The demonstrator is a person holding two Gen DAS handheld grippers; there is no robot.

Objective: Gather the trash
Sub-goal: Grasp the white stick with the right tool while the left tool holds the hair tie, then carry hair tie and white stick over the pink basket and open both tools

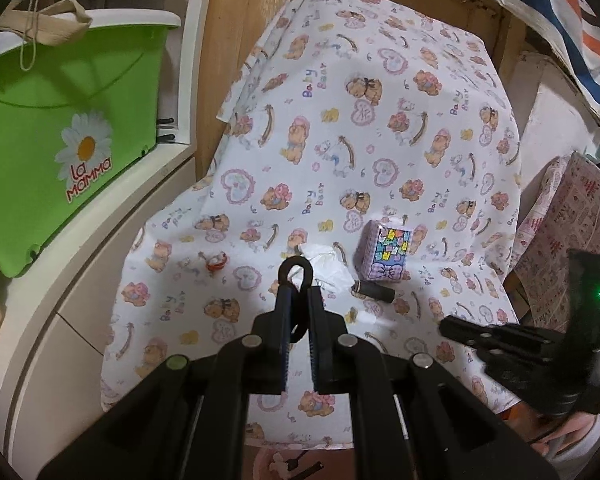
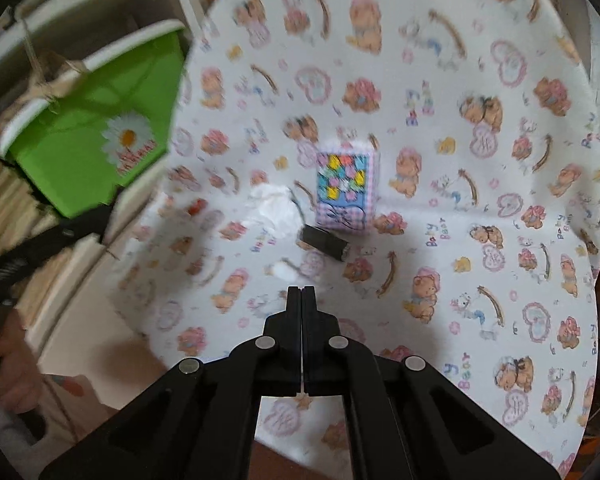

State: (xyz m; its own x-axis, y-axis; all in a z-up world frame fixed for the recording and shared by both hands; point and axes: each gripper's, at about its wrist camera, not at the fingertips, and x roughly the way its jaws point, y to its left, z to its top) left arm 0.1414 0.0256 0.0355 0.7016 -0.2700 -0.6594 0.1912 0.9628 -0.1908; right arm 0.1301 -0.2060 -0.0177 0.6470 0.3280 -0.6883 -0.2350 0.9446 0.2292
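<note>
The left gripper (image 1: 298,292) is clamped on a thin black loop (image 1: 296,270), perhaps a band or a bag handle, which stands up above its fingertips; the loop's lower part shows between the fingers. The right gripper (image 2: 302,292) is shut with nothing visible between its pads, hovering above the cloth.

Both tools point down at a table under a white teddy-bear tablecloth (image 1: 380,128). Nearest the right gripper lies a small white scrap (image 2: 286,271). Just beyond it is a short dark cylinder (image 2: 326,243) on its side, possibly a battery or cap. To its left sits a crumpled white tissue (image 2: 272,210), and left again a small red and white item (image 1: 216,262), too small to identify. Just behind the cylinder stands a small gift-wrap patterned box (image 2: 346,188), upright; whether it counts as trash is unclear. These pieces look like the trash to collect, gathered near the table's middle.

The cloth hangs over the near edge and the left side. Left of the table, on a white cabinet, a green plastic tub (image 1: 60,140) with a daisy logo leans tilted. The far half of the table is bare, leaving open room beyond the litter, while the right side is crowded with patterned paper and bags
</note>
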